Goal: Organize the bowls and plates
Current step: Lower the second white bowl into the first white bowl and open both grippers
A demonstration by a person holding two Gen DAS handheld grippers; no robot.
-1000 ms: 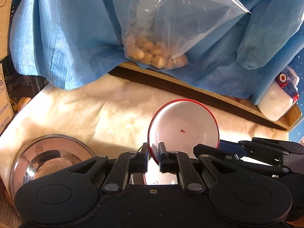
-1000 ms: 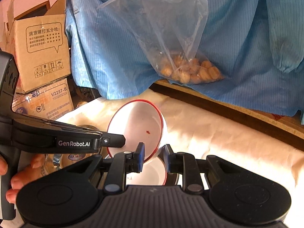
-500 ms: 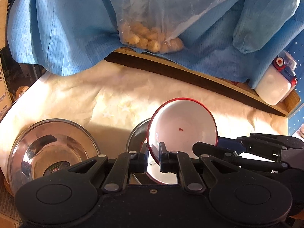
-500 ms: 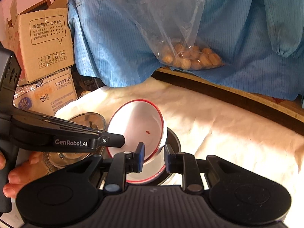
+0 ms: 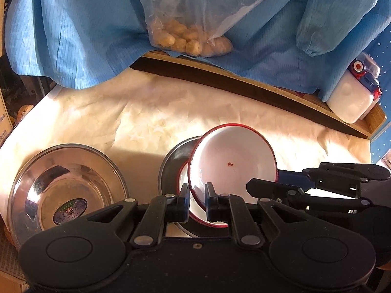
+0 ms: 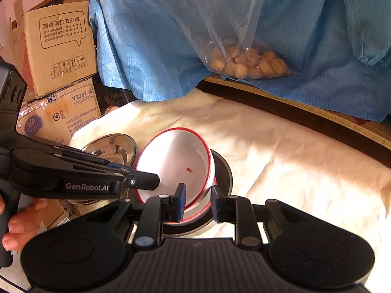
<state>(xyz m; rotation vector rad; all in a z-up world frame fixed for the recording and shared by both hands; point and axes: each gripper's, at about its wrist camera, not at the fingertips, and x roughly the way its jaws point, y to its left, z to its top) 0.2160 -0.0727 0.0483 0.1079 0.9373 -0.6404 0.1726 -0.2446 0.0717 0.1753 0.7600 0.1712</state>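
A white bowl with a red rim (image 5: pixel 232 161) (image 6: pixel 176 161) is tilted on edge and held from two sides. My left gripper (image 5: pixel 197 202) is shut on its near rim. My right gripper (image 6: pixel 198 202) is shut on the rim's opposite side, one pad inside the bowl and one outside. Just beneath it, a second red-rimmed white bowl (image 5: pixel 183 183) (image 6: pixel 195 211) lies in a shallow steel dish (image 5: pixel 171 158) (image 6: pixel 224 168). The tilted bowl hides most of that lower bowl. A larger steel bowl (image 5: pixel 66 185) (image 6: pixel 114 144) sits to the left on the cream cloth (image 5: pixel 146 117).
A clear bag of round snacks (image 5: pixel 190 41) and a blue garment (image 5: pixel 73 24) hang over the dark wooden back edge (image 5: pixel 244 90). A white bottle (image 5: pixel 352 100) stands far right. Cardboard boxes (image 6: pixel 58 48) are stacked at the left. A person's hand (image 6: pixel 19 222) holds the left gripper.
The tilted bowl has come down a little toward the stack. The steel dish and the lower bowl now show more fully under it. Both grips are unchanged.
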